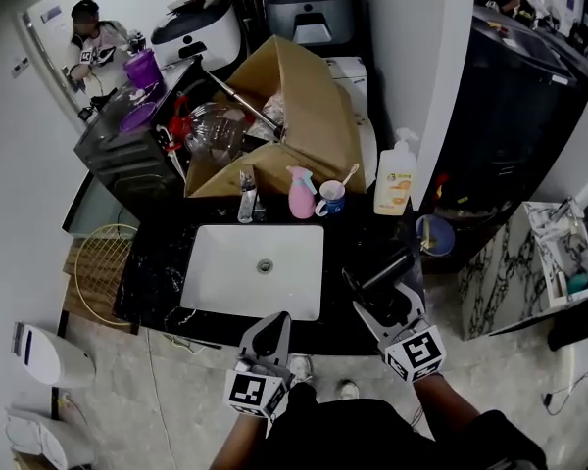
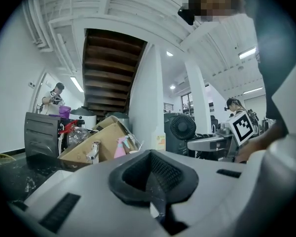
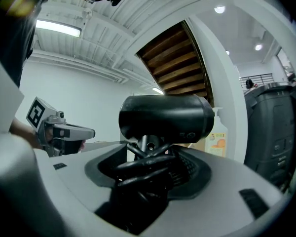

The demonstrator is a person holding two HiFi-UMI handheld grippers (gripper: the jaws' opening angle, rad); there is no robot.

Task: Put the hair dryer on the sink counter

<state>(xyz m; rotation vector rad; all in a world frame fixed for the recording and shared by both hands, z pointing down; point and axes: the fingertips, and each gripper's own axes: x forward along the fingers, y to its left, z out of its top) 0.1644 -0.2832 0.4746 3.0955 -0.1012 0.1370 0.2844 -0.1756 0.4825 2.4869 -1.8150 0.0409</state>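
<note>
The black hair dryer (image 1: 379, 273) is held in my right gripper (image 1: 380, 294), which is shut on it above the right end of the black sink counter (image 1: 153, 284). In the right gripper view the dryer's barrel (image 3: 165, 117) lies across the jaws, with its coiled cord bunched between them at my right gripper (image 3: 148, 168). My left gripper (image 1: 268, 333) hovers at the counter's front edge, below the white basin (image 1: 237, 274). It is shut, with nothing between its pads (image 2: 160, 174).
Behind the basin stand a faucet (image 1: 247, 196), a pink spray bottle (image 1: 301, 194), a mug (image 1: 331, 199) and a soap dispenser (image 1: 396, 174). An open cardboard box (image 1: 299, 116) and a black oven (image 1: 127, 150) crowd the back. A blue bowl (image 1: 436, 234) sits to the right.
</note>
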